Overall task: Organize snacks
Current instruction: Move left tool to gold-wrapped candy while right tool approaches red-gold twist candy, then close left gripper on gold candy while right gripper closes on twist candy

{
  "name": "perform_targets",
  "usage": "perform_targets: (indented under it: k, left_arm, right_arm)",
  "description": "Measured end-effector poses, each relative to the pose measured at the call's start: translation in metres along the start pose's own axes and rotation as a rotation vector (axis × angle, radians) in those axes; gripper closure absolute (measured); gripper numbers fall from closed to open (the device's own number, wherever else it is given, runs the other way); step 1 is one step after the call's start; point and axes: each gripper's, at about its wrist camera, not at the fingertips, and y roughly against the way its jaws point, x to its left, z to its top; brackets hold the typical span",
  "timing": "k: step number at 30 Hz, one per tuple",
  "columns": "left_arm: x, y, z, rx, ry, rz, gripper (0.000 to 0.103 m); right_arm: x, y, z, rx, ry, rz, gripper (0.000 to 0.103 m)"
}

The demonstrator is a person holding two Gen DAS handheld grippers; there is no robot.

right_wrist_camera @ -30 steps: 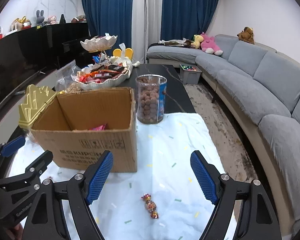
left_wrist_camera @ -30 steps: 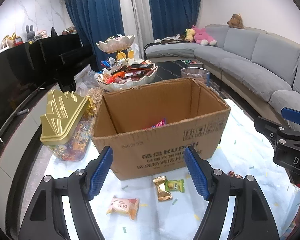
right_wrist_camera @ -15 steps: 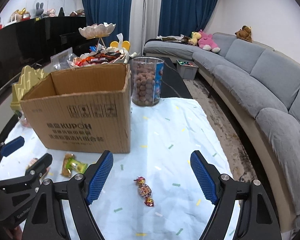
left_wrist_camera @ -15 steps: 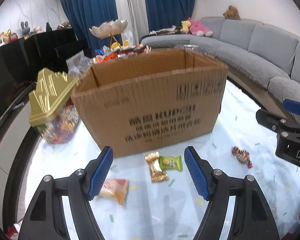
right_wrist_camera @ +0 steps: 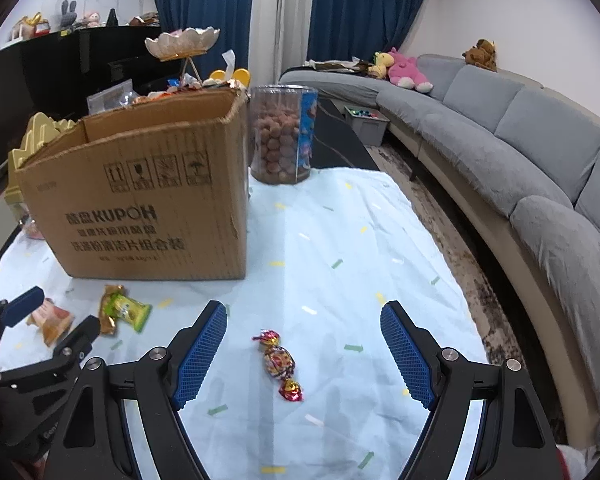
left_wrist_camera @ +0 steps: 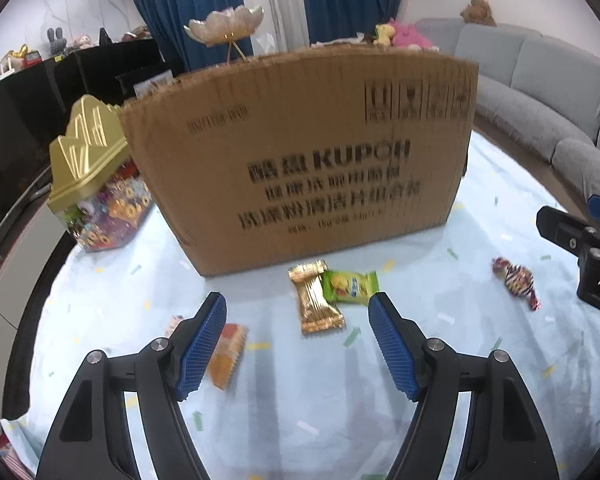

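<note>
Twisted candy (right_wrist_camera: 279,362) lies between the right gripper's (right_wrist_camera: 303,354) spread, empty jaws.

- One brown cardboard box (left_wrist_camera: 300,160) with black print
- Four loose wrapped snacks: one gold foil packet (left_wrist_camera: 315,304), one green packet (left_wrist_camera: 350,286), one orange packet (left_wrist_camera: 226,354), one twisted multicoloured candy (right_wrist_camera: 279,362)
- One clear cylindrical jar of brown balls (right_wrist_camera: 282,134)
- One gold-lidded clear sweets tub (left_wrist_camera: 96,184)
- Two blue-padded grippers: left gripper (left_wrist_camera: 298,320), right gripper (right_wrist_camera: 304,328)

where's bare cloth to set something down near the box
Widest free patch: the cloth right of the cardboard box, between the nut jar and the twist candy. In front of the box it is crowded: gold packet, green packet, orange packet.
</note>
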Motion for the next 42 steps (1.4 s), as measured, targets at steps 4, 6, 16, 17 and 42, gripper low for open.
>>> perform_targets:
  k: [4, 6, 16, 17, 42]
  left_arm:
    - [-0.001, -0.013, -0.004, 0.047, 0.013, 0.011, 0.03]
    - [-0.001, -0.017, -0.005, 0.057, 0.023, 0.018, 0.03]
    - [0.002, -0.035, -0.007, 0.091, 0.053, 0.026, 0.032]
    - [0.003, -0.036, -0.008, 0.093, 0.055, 0.027, 0.033]
    - [0.015, -0.061, 0.01, 0.106, 0.098, -0.01, 0.065]
  right_arm:
    - [0.0, -0.009, -0.006, 0.027, -0.004, 0.002, 0.023]
    - [0.002, -0.012, -0.01, 0.042, -0.002, 0.009, 0.023]
    - [0.007, -0.031, -0.019, 0.087, 0.006, 0.035, 0.026]
    - [0.007, -0.034, -0.02, 0.096, 0.004, 0.041, 0.03]
    - [0.009, -0.052, -0.031, 0.172, -0.022, 0.085, 0.065]
